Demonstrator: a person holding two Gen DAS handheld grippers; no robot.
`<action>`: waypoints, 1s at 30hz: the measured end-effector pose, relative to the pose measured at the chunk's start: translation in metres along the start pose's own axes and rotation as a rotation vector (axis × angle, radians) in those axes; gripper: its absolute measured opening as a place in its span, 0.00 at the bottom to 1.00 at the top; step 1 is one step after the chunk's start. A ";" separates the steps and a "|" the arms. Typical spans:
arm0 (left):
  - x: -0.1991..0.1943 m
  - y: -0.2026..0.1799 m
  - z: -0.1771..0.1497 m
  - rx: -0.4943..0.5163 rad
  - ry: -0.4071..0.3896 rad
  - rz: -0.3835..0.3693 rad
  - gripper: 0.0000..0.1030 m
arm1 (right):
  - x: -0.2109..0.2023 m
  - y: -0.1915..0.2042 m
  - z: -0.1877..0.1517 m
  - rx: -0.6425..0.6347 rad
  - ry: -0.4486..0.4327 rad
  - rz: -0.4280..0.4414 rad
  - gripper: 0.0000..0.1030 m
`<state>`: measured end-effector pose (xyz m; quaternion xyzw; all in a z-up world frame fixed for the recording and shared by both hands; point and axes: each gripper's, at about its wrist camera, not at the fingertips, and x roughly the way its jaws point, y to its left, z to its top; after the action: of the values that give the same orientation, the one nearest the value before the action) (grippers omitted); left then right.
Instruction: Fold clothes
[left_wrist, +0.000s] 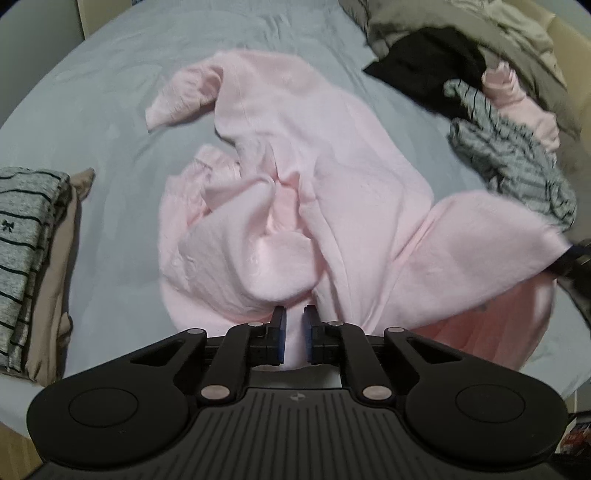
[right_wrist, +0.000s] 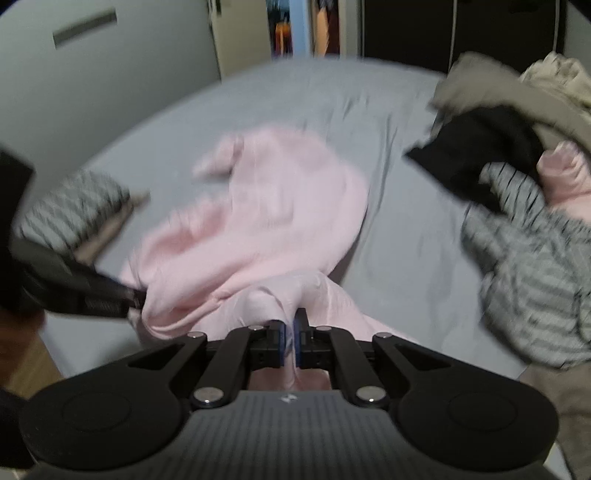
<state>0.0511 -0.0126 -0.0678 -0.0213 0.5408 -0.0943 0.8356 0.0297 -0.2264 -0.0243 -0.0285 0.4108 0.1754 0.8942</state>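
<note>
- The crumpled pale pink fleece garment (left_wrist: 295, 177) lies mid-bed on the grey-blue bed sheet (left_wrist: 122, 92), its near hem lifted toward both cameras.
- The left hand-held gripper (left_wrist: 294, 325) has its blue-padded jaws pinched on a fold of the pink garment's near edge.
- The right hand-held gripper (right_wrist: 291, 332) is likewise clamped on a thin pleat of the same garment's edge; this view is blurred.
- In the right wrist view the left hand-held gripper (right_wrist: 135, 297) shows at the picture's left, its tip at the pink hem.
- One sleeve (left_wrist: 181, 96) of the garment reaches toward the far left of the bed, with bare sheet all around it.
- A folded grey striped top (left_wrist: 26, 236) sits on a folded tan cloth (left_wrist: 59, 273) at the bed's left edge, apart from the pink garment.
- A loose pile at the right holds a rumpled grey striped garment (left_wrist: 517, 162), a black cloth (left_wrist: 428, 62), a taupe cloth (left_wrist: 406, 18) and another pink piece (left_wrist: 517, 99).
- Open sheet stretches behind the pink garment up to the far edge of the bed.
</note>
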 end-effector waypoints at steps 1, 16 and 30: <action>-0.005 0.001 0.001 -0.004 -0.013 -0.003 0.08 | -0.009 -0.001 0.005 0.007 -0.027 0.000 0.06; -0.067 -0.021 0.000 0.071 -0.162 -0.058 0.33 | -0.096 -0.006 0.036 0.081 -0.253 -0.015 0.06; -0.018 -0.035 0.000 0.161 -0.123 -0.065 0.43 | -0.095 0.005 0.035 0.064 -0.239 0.034 0.06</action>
<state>0.0392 -0.0440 -0.0465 0.0227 0.4779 -0.1633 0.8628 -0.0034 -0.2425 0.0703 0.0282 0.3071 0.1793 0.9342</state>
